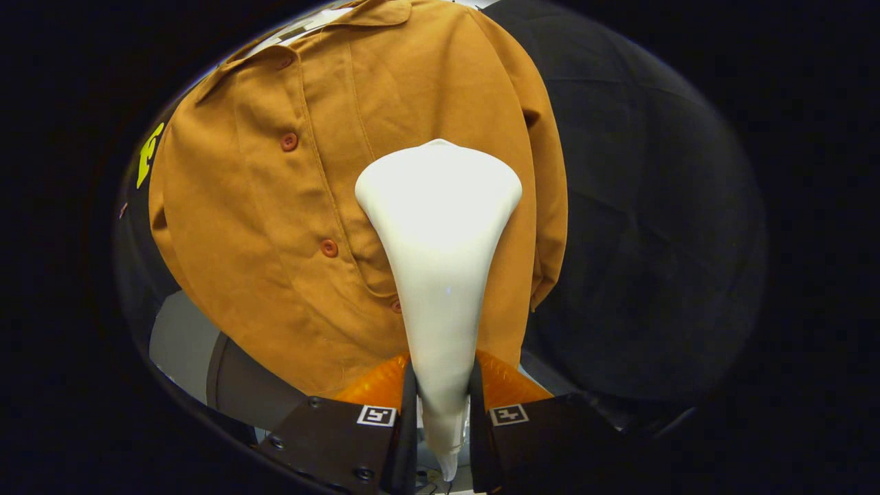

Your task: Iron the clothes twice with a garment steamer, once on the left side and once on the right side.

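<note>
A brown button-up shirt (275, 206) hangs in front of the dark booth wall, its button placket running down to the left of the steamer head. A white garment steamer (440, 261) rises from between my fingers, its wide flat head up against the shirt's right half, near the sleeve. My gripper (443, 395) is shut on the steamer's narrow handle, one finger pressing on each side. The steamer head hides the shirt fabric right behind it.
The shirt's right sleeve (546, 227) hangs down just right of the steamer head. Below the shirt's hem to the left stand a grey rounded base (240, 385) and a pale surface (175, 344).
</note>
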Demonstrator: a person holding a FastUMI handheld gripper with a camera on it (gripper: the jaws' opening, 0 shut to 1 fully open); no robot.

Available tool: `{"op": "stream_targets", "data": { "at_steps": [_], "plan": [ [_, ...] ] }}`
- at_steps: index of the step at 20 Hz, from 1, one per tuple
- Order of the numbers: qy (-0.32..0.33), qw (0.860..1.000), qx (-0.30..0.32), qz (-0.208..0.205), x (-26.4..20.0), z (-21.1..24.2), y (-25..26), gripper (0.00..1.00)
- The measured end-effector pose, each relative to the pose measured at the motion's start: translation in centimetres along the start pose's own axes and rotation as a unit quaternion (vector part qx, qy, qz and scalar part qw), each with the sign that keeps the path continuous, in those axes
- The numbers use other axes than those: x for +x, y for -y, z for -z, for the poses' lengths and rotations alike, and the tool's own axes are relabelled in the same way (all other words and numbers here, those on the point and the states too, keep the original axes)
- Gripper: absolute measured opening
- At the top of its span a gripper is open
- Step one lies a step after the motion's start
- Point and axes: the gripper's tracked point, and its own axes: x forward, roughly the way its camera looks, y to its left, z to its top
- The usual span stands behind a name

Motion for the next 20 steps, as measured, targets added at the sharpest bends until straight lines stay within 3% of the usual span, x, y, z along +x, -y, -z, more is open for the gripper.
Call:
{"op": "stream_targets", "data": {
  "at_steps": [12, 20],
  "plan": [
    [-0.072, 0.997, 0.013, 0.034, 1.2, 6.2, 1.3, 0.34],
    [0.012, 0.997, 0.013, 0.07, -5.2, 1.0, 0.2, 0.35]
  ]
}}
